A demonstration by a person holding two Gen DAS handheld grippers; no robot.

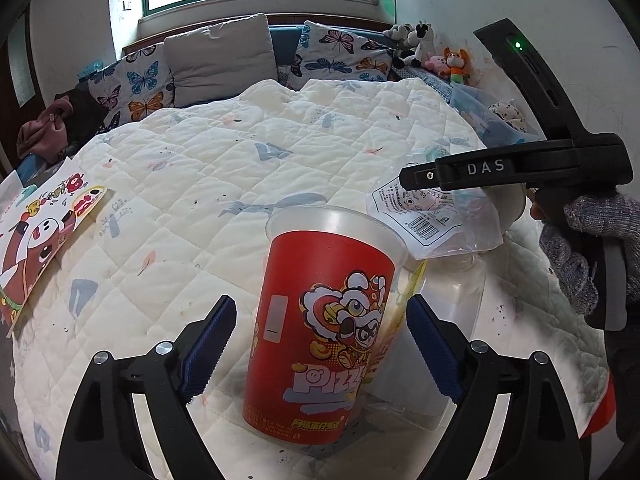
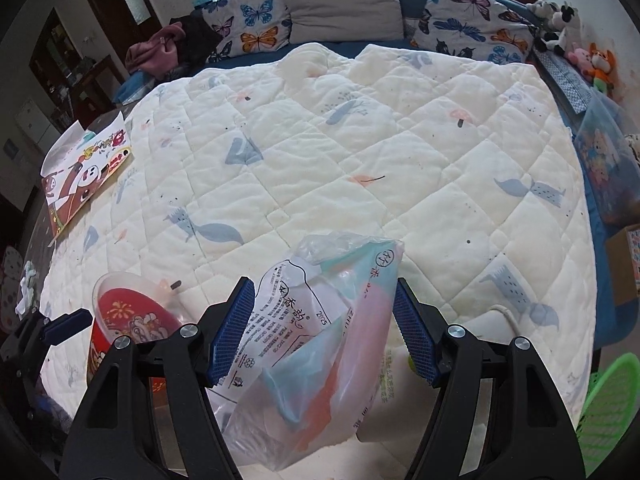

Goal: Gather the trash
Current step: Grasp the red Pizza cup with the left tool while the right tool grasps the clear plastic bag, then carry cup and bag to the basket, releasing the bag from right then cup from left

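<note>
A red paper cup (image 1: pixel 320 340) printed with a cartoon lion stands upright on the quilted bedspread (image 1: pixel 240 140). My left gripper (image 1: pixel 322 304) is open around it, both blue pads clear of its sides. The cup (image 2: pixel 132 316) also shows at lower left in the right wrist view, with a left-gripper finger (image 2: pixel 66 322) beside it. My right gripper (image 2: pixel 323 286) is shut on a crumpled printed plastic bag (image 2: pixel 312 340) that fills the gap between its pads. From the left wrist view, the right gripper (image 1: pixel 408 179) hangs just right of the cup, the bag (image 1: pixel 436 220) dangling above the bedspread.
A clear plastic container (image 1: pixel 452 320) lies right behind the cup. A cartoon-printed paper wrapper (image 2: pixel 84 176) lies at the bed's left edge. Pillows (image 2: pixel 340 4) and plush toys (image 2: pixel 580 52) line the far end. A green basket (image 2: pixel 608 412) stands at lower right. A knit sleeve (image 1: pixel 588 240) holds the right gripper.
</note>
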